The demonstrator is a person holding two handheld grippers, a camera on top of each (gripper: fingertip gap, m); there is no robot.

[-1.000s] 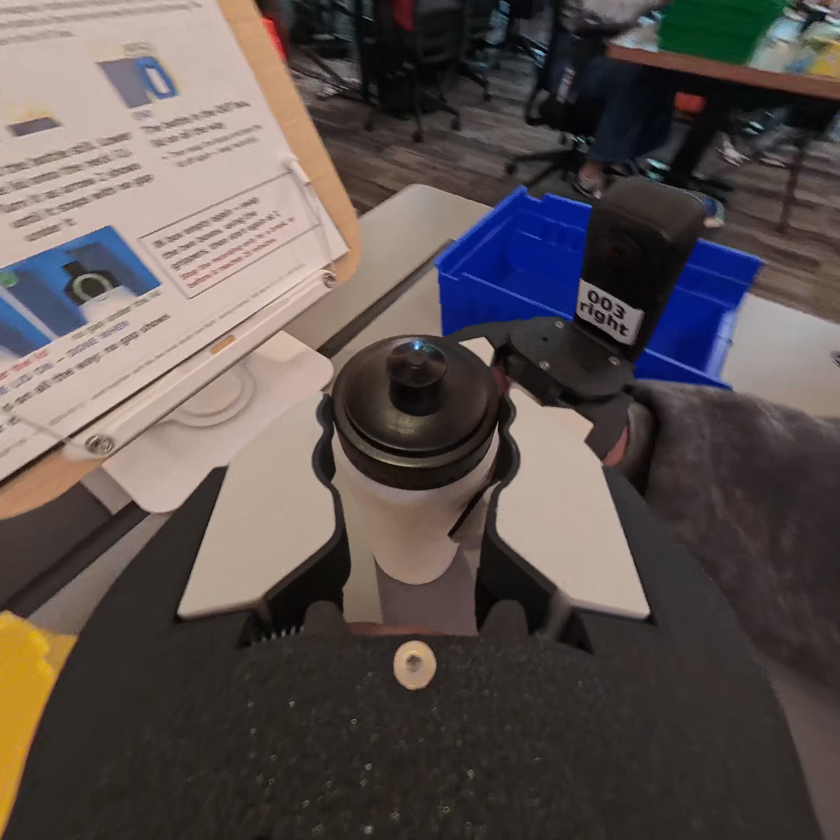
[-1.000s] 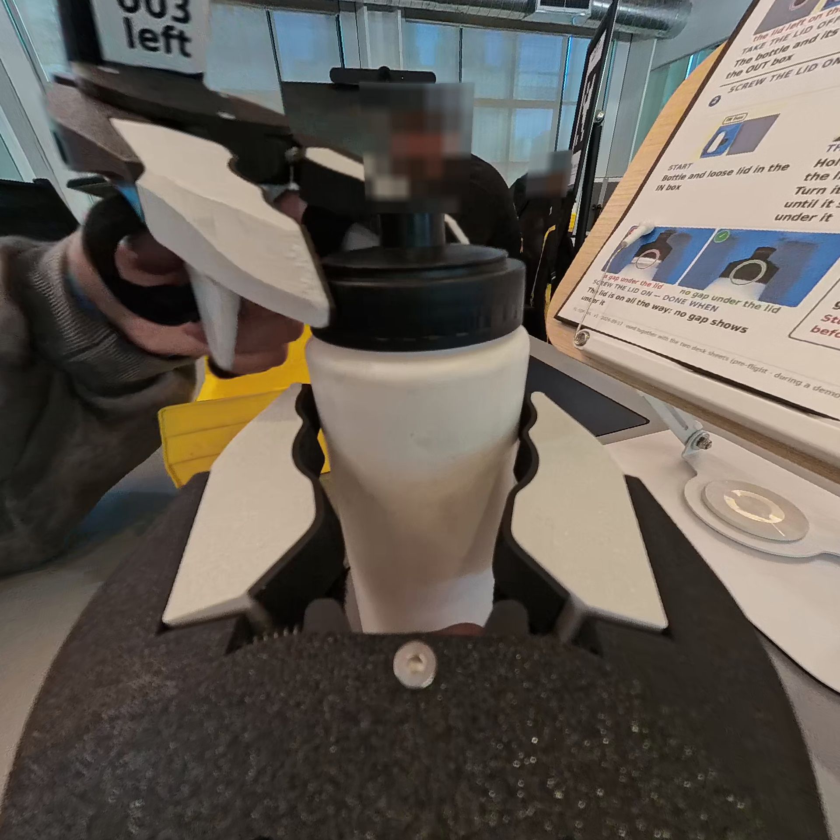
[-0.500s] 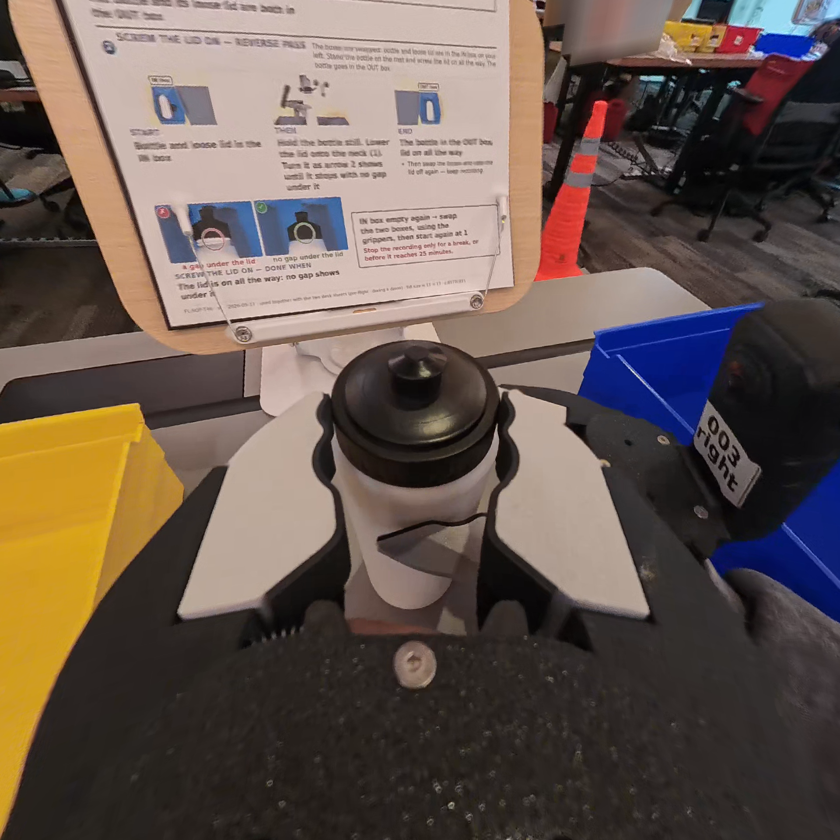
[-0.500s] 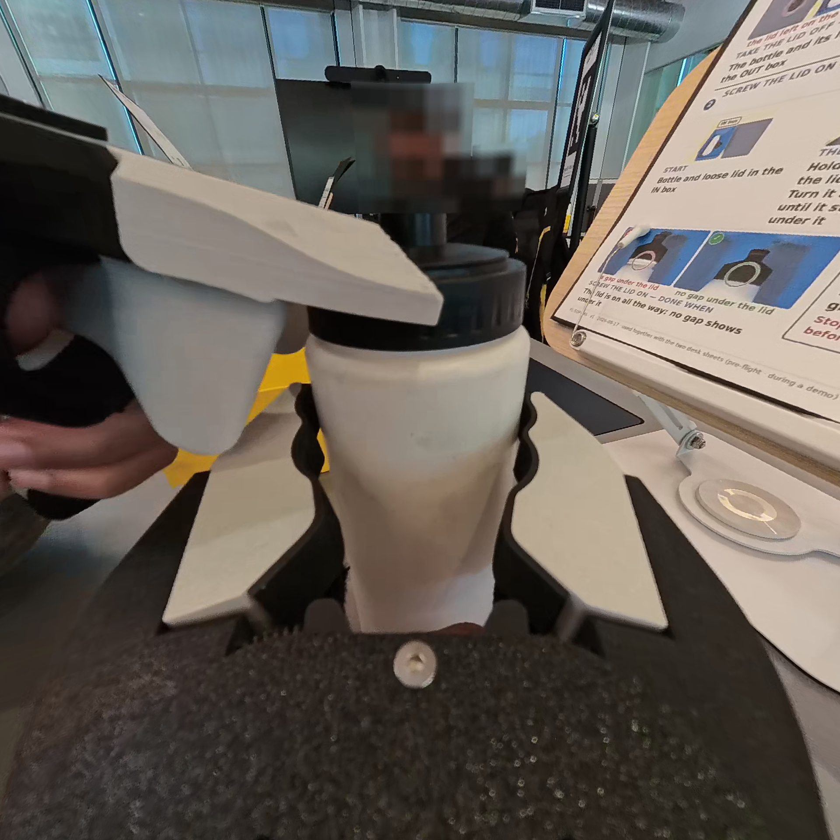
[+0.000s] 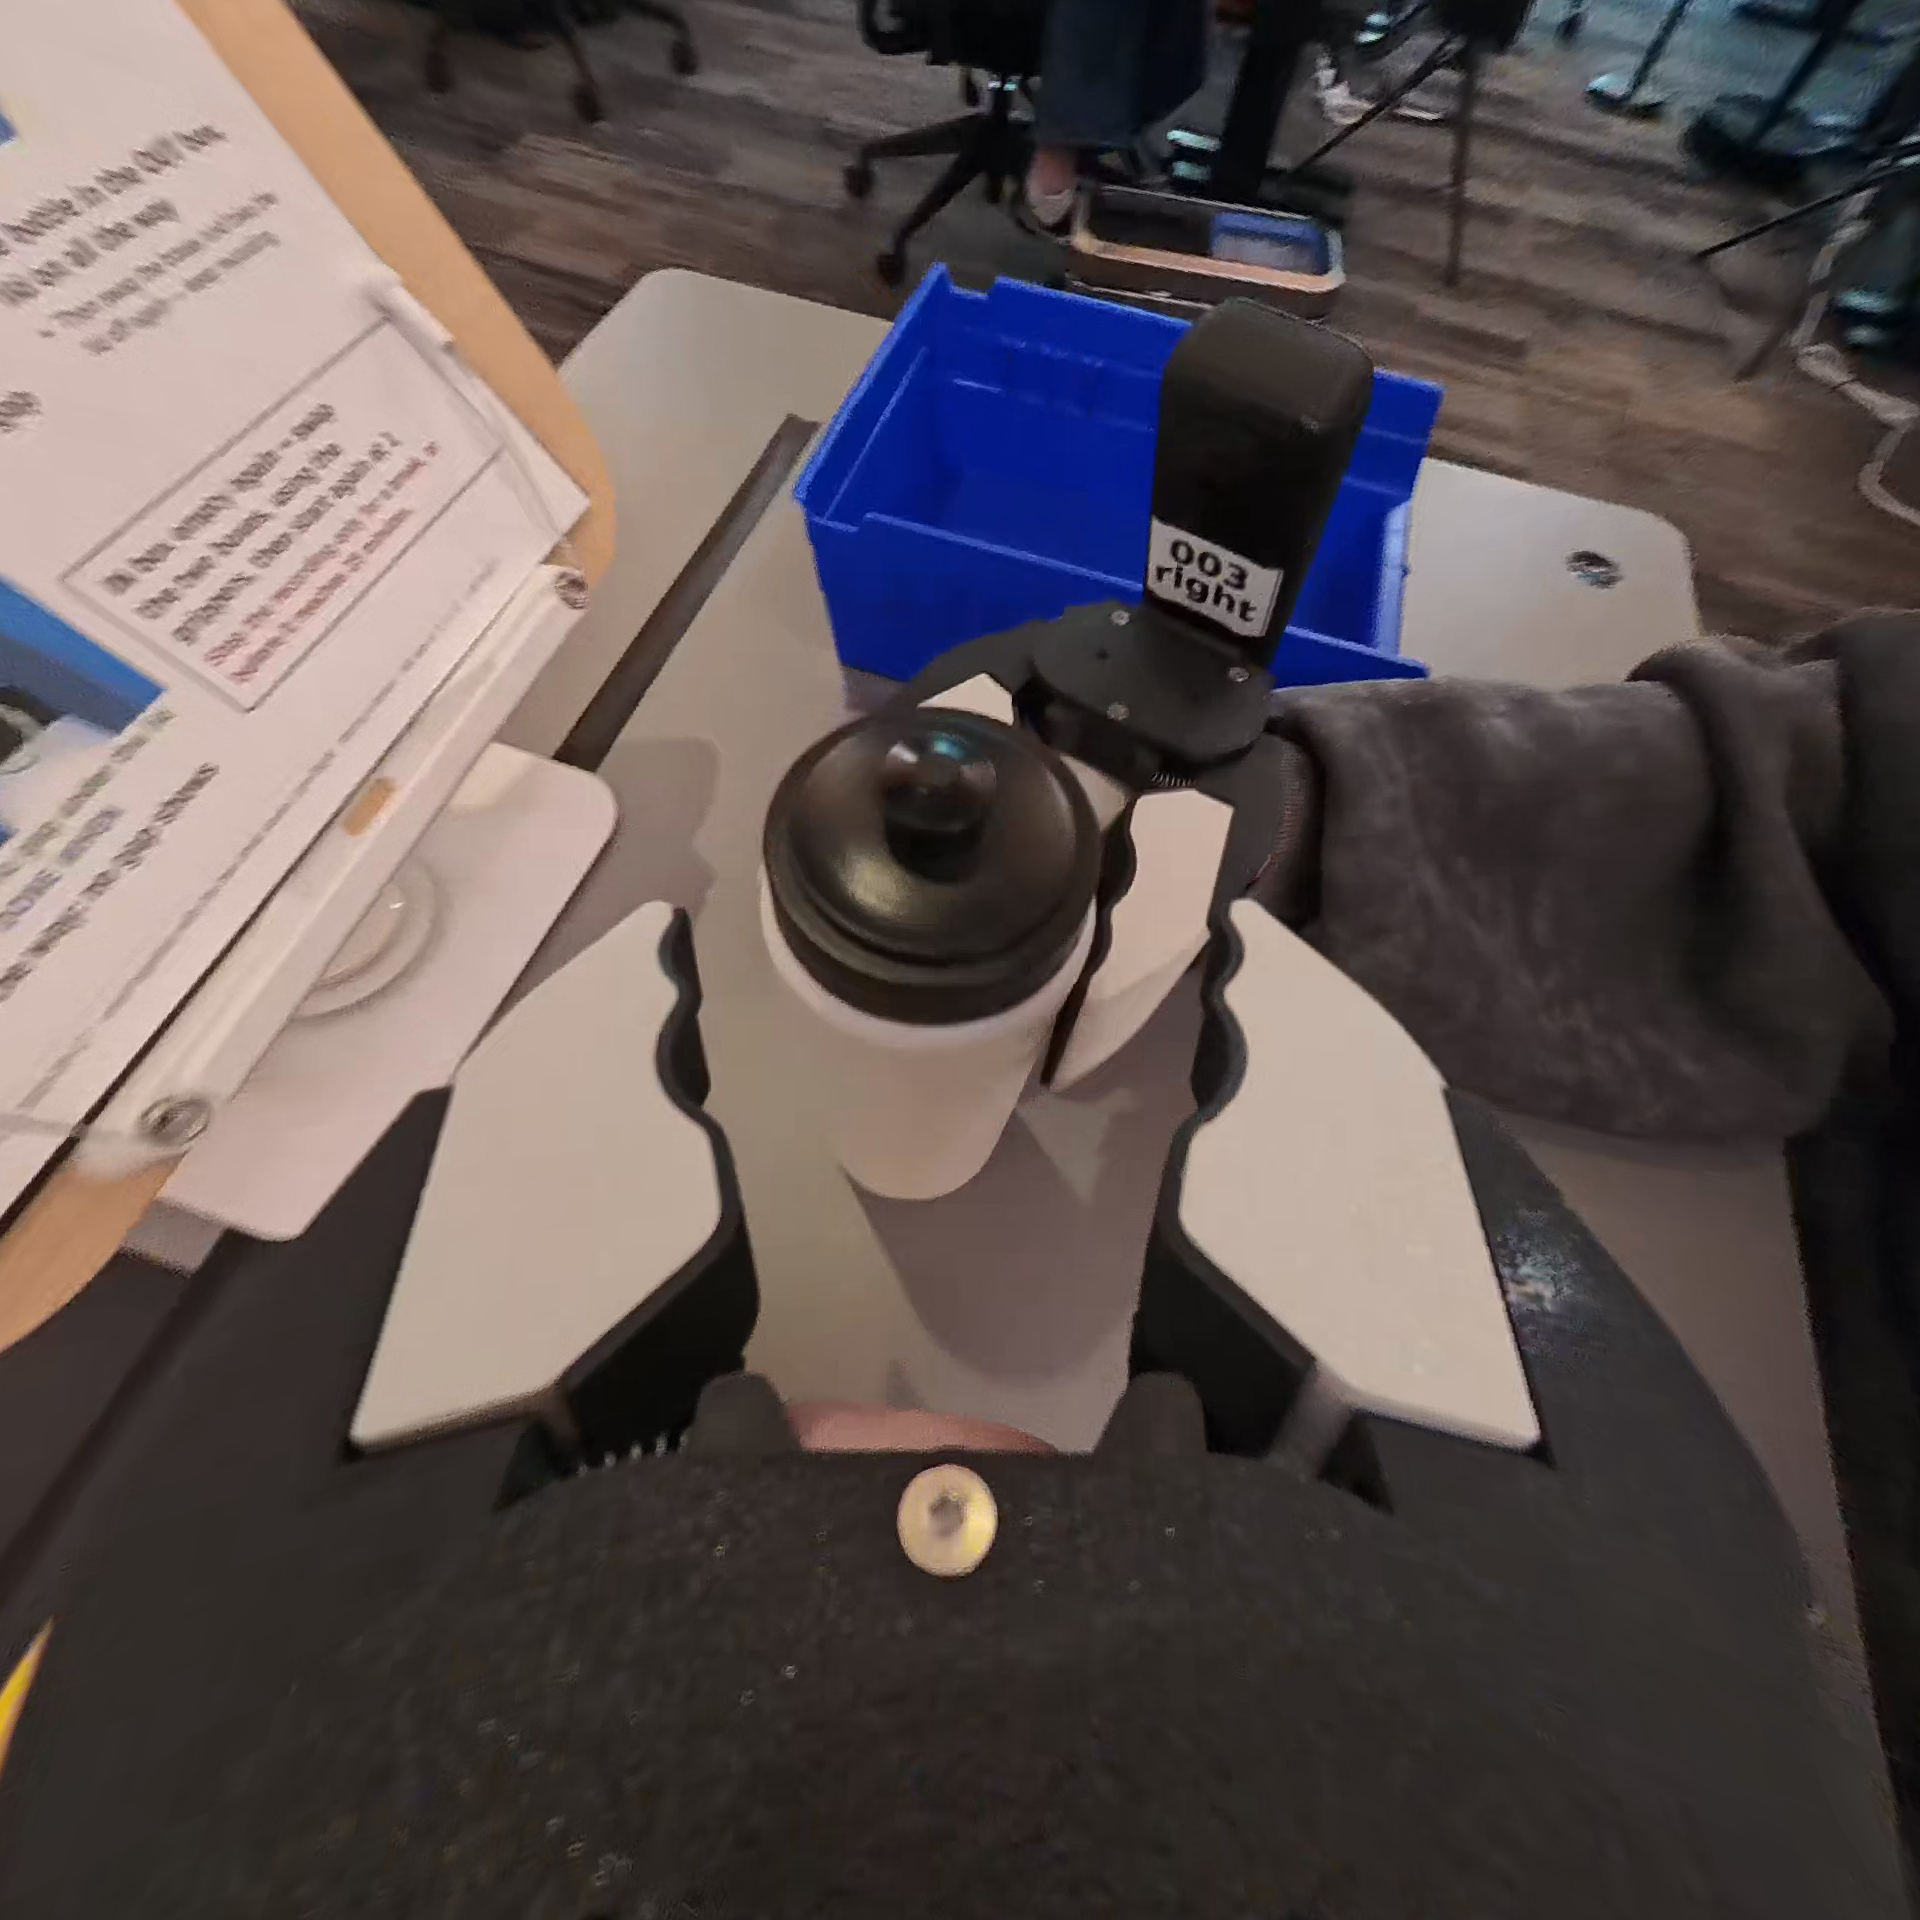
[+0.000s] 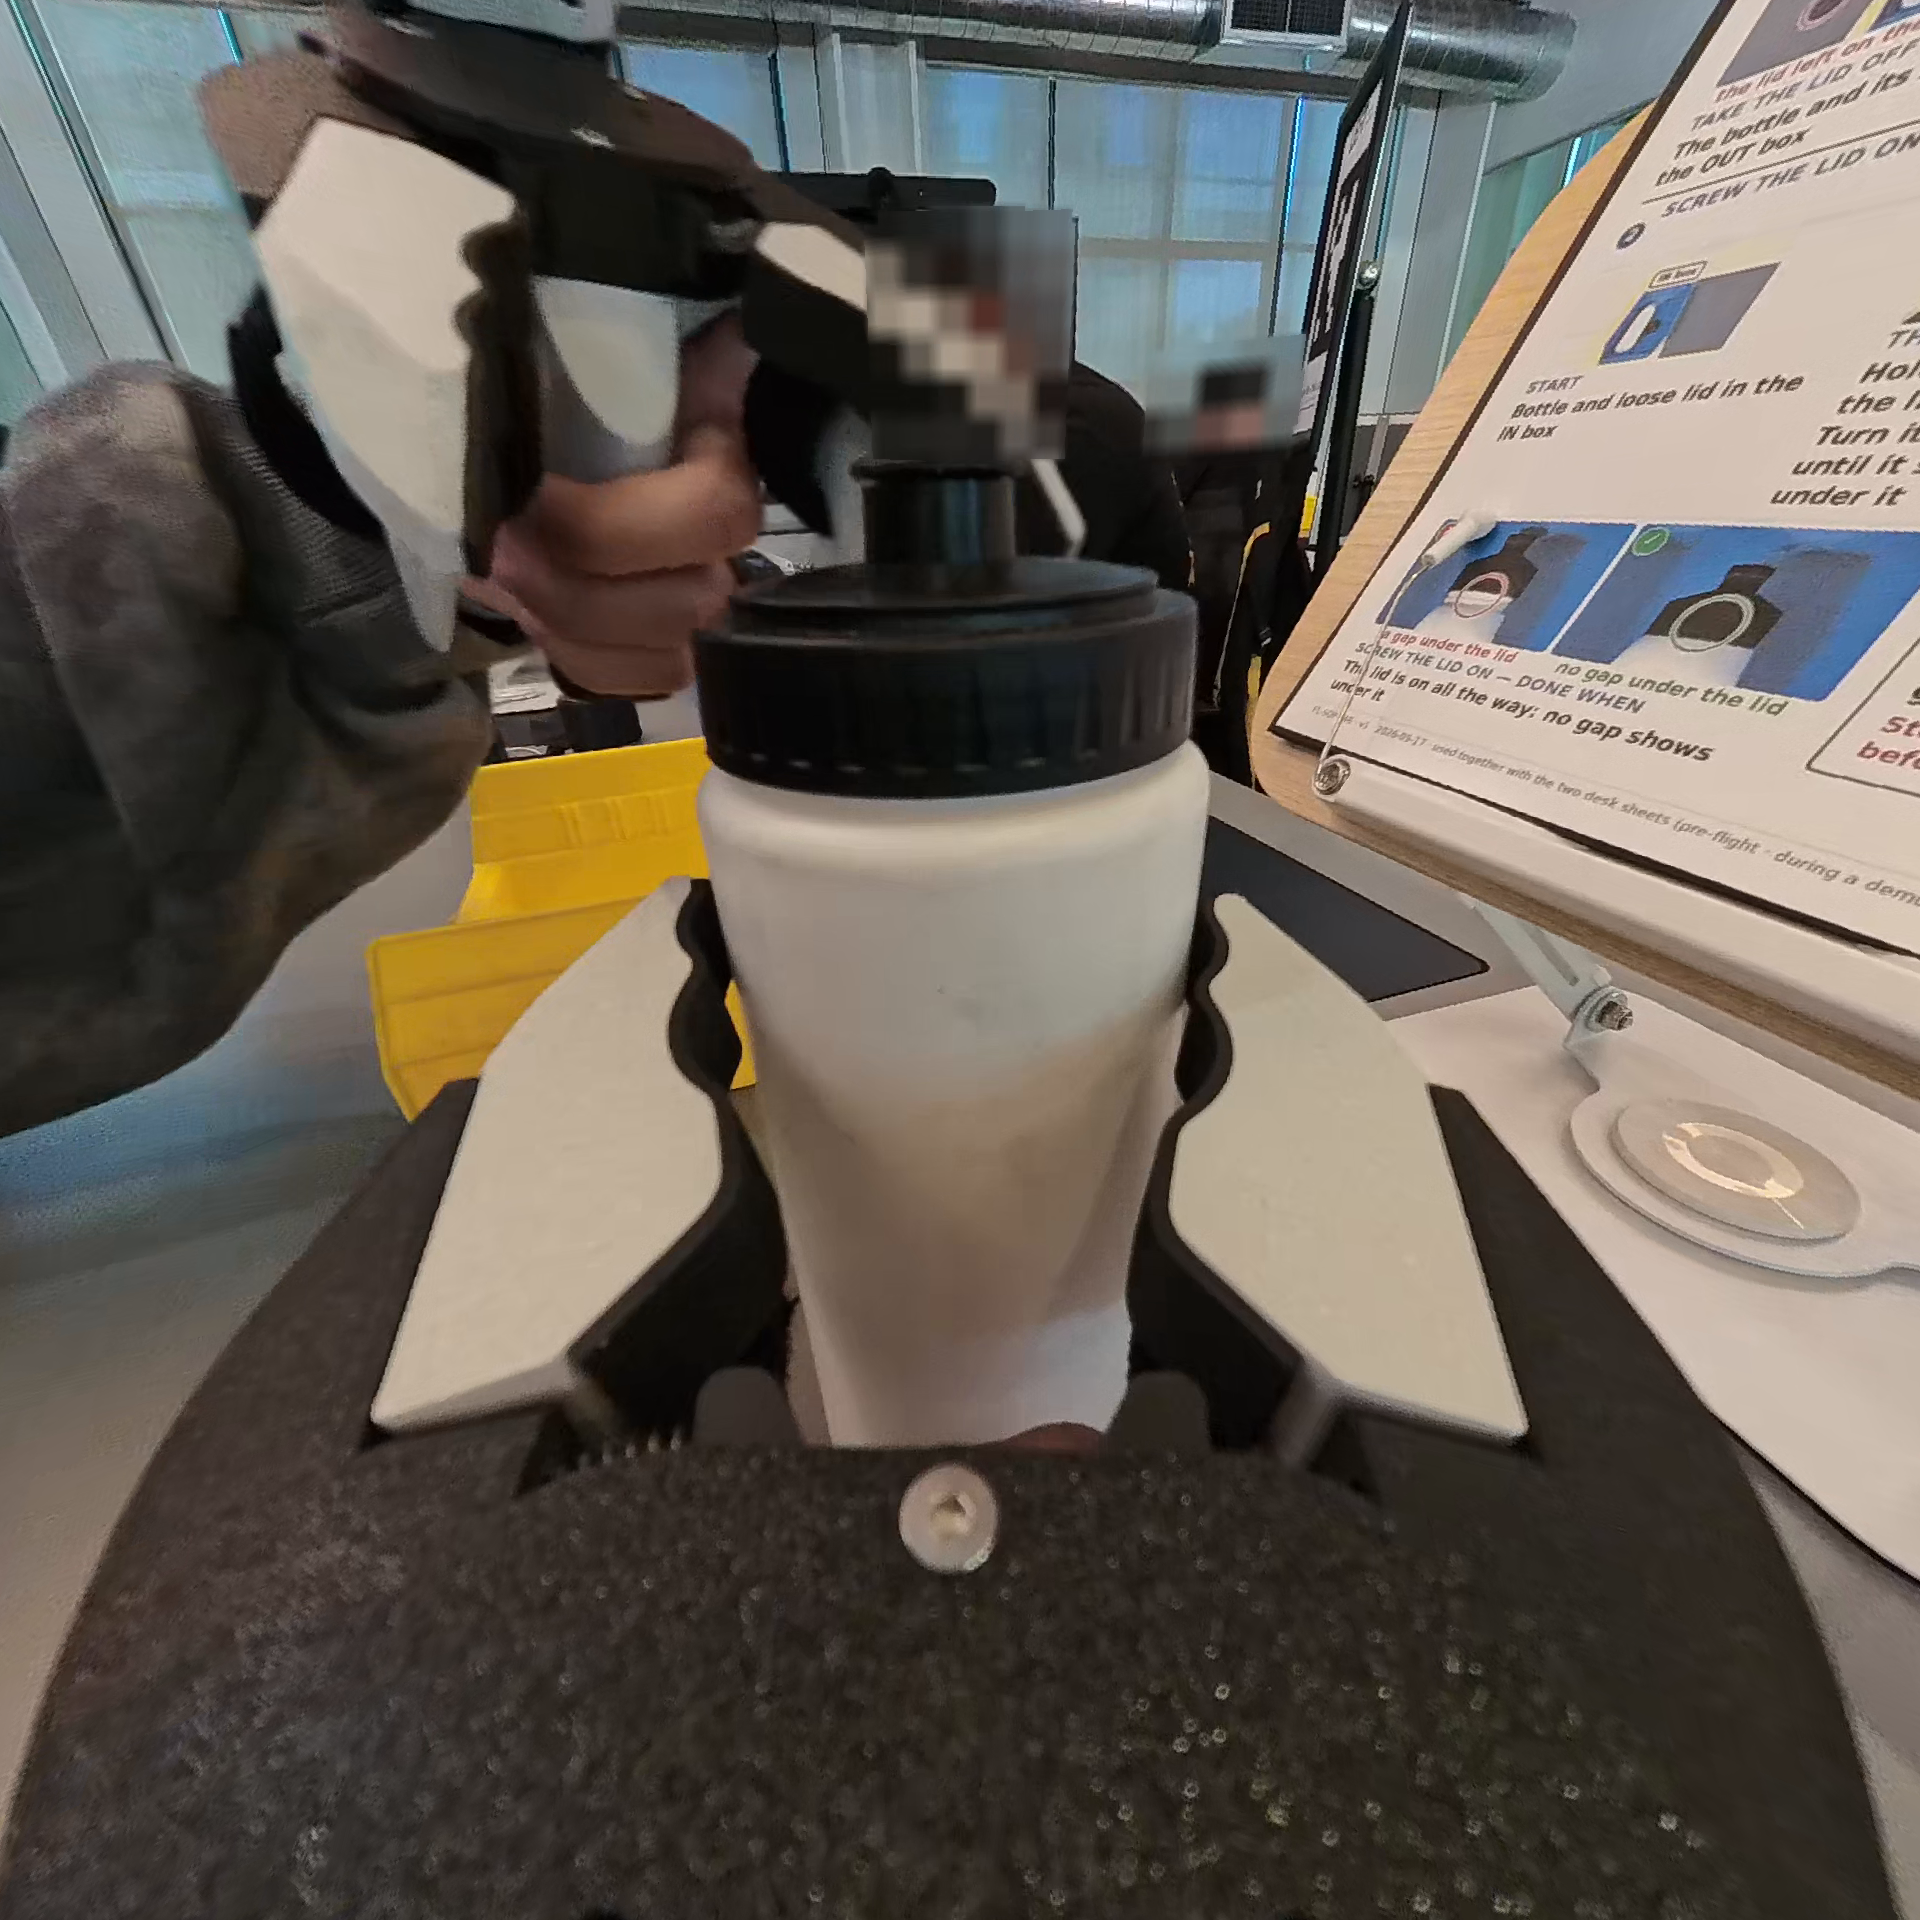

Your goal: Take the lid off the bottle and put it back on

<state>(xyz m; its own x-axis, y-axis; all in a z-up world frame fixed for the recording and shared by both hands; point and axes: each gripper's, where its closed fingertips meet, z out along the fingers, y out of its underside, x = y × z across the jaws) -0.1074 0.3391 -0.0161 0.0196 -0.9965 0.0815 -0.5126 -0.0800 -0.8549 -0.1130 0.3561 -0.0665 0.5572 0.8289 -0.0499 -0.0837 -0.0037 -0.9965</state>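
Observation:
A white bottle (image 6: pixel 956 1018) with a black screw lid (image 6: pixel 945 686) stands upright on the grey table (image 5: pixel 1507 540). My right gripper (image 6: pixel 951 899) is shut on the bottle's body below the lid. In the left wrist view I look down on the lid (image 5: pixel 930 852) and bottle (image 5: pixel 914 1060). My left gripper (image 5: pixel 948 925) is open, its jaws spread wide and clear of the lid on both sides. Its white fingers (image 6: pixel 353 312) show blurred at the upper left of the right wrist view, above and beside the lid. The lid sits on the bottle.
A blue bin (image 5: pixel 987 488) stands behind the bottle and a yellow bin (image 6: pixel 561 831) on its other side. An instruction board (image 5: pixel 208 468) on a white stand base (image 6: pixel 1745 1174) leans close by. Office chairs and people are beyond the table.
My left gripper was shut on the lid and swung round with it; now it has opened and drawn back off the lid. My right gripper still holds the bottle.

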